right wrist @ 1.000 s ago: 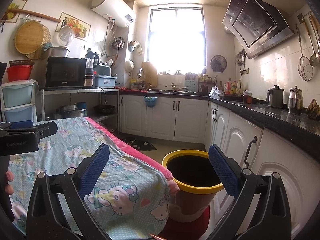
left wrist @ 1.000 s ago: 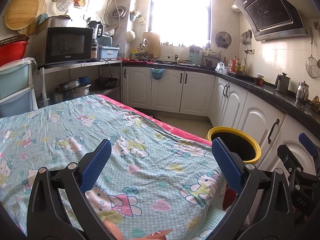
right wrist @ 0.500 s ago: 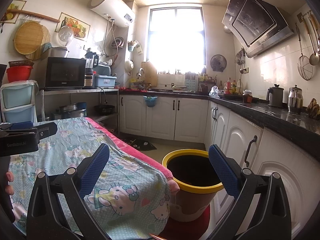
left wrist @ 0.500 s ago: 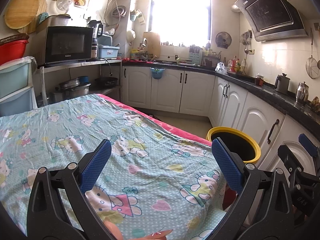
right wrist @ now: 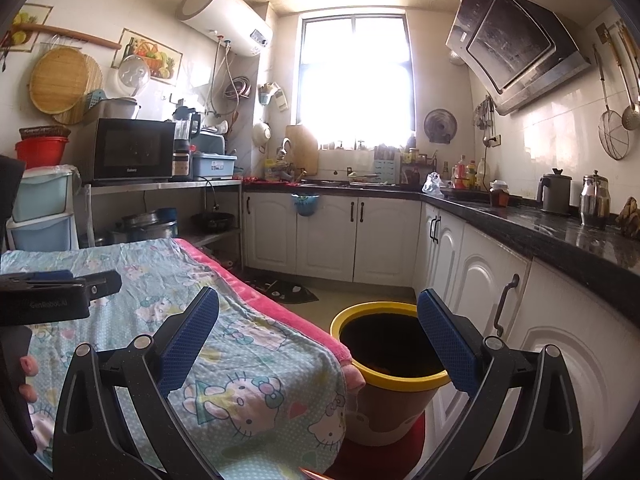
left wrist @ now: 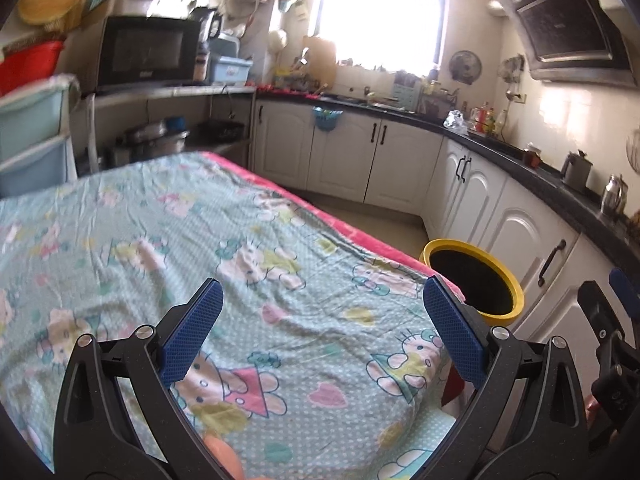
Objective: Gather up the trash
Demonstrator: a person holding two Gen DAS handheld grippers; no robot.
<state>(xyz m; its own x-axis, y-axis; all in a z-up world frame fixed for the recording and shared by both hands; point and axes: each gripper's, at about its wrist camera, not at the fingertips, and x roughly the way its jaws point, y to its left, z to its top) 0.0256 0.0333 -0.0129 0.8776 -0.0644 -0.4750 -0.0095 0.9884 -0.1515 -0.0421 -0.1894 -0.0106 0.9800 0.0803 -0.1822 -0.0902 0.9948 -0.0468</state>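
A yellow-rimmed trash bin (left wrist: 516,300) stands on the floor beside the table's right corner; its dark inside shows in the right wrist view (right wrist: 400,382). The table wears a light blue cartoon-cat cloth (left wrist: 160,220) over a pink layer, and I see no loose trash on it. My left gripper (left wrist: 322,330) hovers over the cloth near the table's front, open with nothing between its blue pads. My right gripper (right wrist: 318,334) is open and empty too, held over the table's corner and the bin. Each gripper shows at the edge of the other's view: the right gripper body (left wrist: 612,320) and the left gripper body (right wrist: 60,292).
White cabinets (right wrist: 492,288) under a black counter run along the right side and the back wall. A shelf with a microwave (right wrist: 132,150) and plastic drawers (right wrist: 40,216) stands at the left. Open floor lies between table and back cabinets. A person's fingers (right wrist: 26,364) grip the left tool.
The left wrist view is now blurred and the scene in it has slid upward; the left gripper sits a little lower in the right wrist view. The right gripper has hardly moved.
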